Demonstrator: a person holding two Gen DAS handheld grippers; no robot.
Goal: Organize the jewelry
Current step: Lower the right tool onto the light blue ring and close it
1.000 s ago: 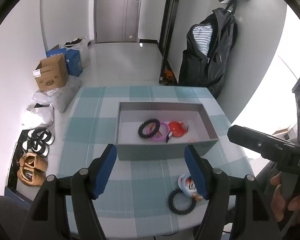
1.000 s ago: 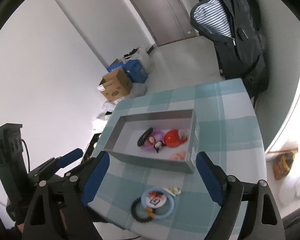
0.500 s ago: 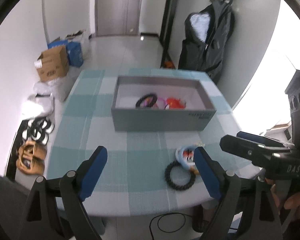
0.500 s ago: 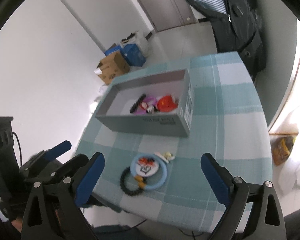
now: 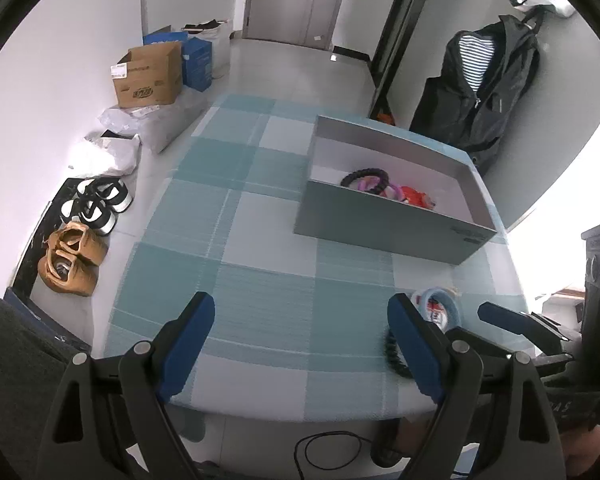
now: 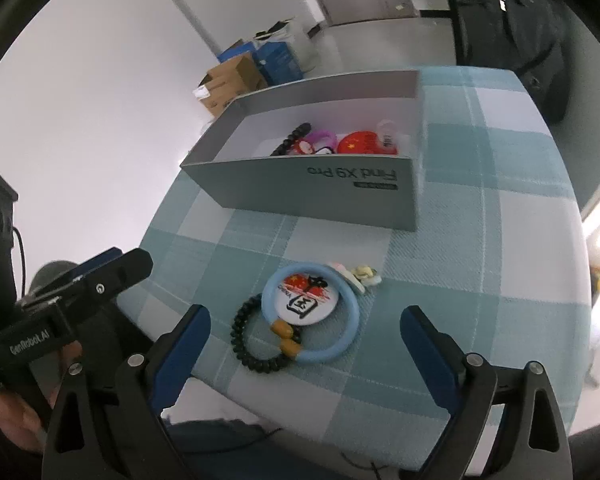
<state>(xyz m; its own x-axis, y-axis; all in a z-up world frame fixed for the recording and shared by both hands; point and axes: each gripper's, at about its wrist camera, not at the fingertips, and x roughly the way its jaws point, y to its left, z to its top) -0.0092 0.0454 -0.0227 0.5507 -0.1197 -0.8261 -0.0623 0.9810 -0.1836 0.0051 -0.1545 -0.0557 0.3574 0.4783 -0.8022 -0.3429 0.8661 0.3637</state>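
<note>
We hold our right gripper [image 6: 304,334] spread wide and empty above the near edge of the checked tablecloth [image 6: 480,240], its blue pads on either side of a light-blue bangle [image 6: 342,344] that rings a round badge [image 6: 306,300] and overlaps a black bead bracelet [image 6: 246,350]. Our left gripper [image 5: 300,326] hangs likewise parted and empty over bare cloth to the left of that pile. Farther out sits the grey box [image 6: 320,196], holding a black bracelet [image 5: 364,180], a purple ring [image 5: 370,184] and a red badge [image 6: 358,144].
</note>
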